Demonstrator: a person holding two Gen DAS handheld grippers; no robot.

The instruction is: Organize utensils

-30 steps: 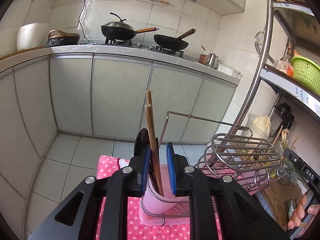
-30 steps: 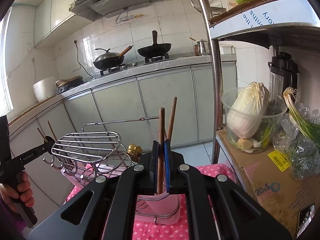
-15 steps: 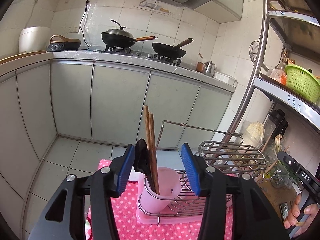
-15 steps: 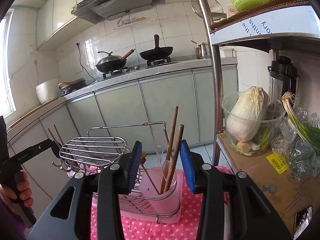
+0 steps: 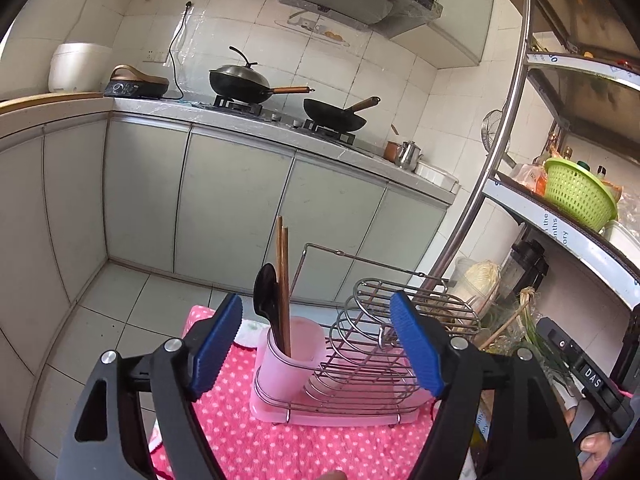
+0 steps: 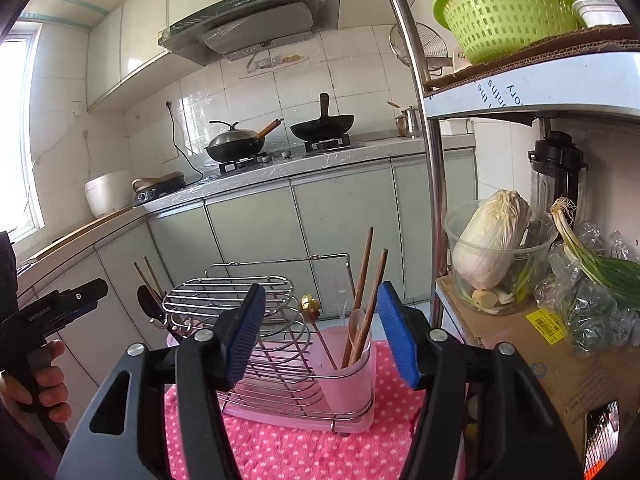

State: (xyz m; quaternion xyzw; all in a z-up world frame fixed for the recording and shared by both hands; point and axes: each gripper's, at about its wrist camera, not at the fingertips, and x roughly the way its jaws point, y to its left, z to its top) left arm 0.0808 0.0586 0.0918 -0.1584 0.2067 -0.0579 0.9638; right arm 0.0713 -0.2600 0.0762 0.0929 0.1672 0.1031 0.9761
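Setting: small tiled kitchen; a bench draped in a pink, white-dotted cloth (image 5: 256, 432) carries the work.
Rack: chrome wire dish rack on a pale pink plastic drip tray (image 6: 280, 364), with a pink plastic utensil cup clipped at each end.
Left cup: pink cup (image 5: 290, 354) holding a pair of brown wooden chopsticks (image 5: 283, 280) and a black plastic spoon (image 5: 266, 296), all standing nearly upright.
Right cup: pink cup (image 6: 348, 368) holding two dark wooden chopsticks (image 6: 366, 304) that lean apart, a pale wooden spoon (image 6: 355, 326), and a thin gold-headed stirrer (image 6: 316, 320).
Left gripper (image 5: 316, 344): jaws wide, having just been opening; nothing lies between the blue pads, and the cup sits ahead of them.
Right gripper (image 6: 322, 334): jaws apart, having just been opening; nothing is pressed, and the cup with its chopsticks shows through the gap, farther off.
Stage: both pairs look deposited; releasing seems complete.
Handling: chopsticks are light, stiff and smooth, likely to roll or pivot in a loose pinch; take them mid-shaft, both sticks together. The cups are light and could tip if a stick is nudged sideways.
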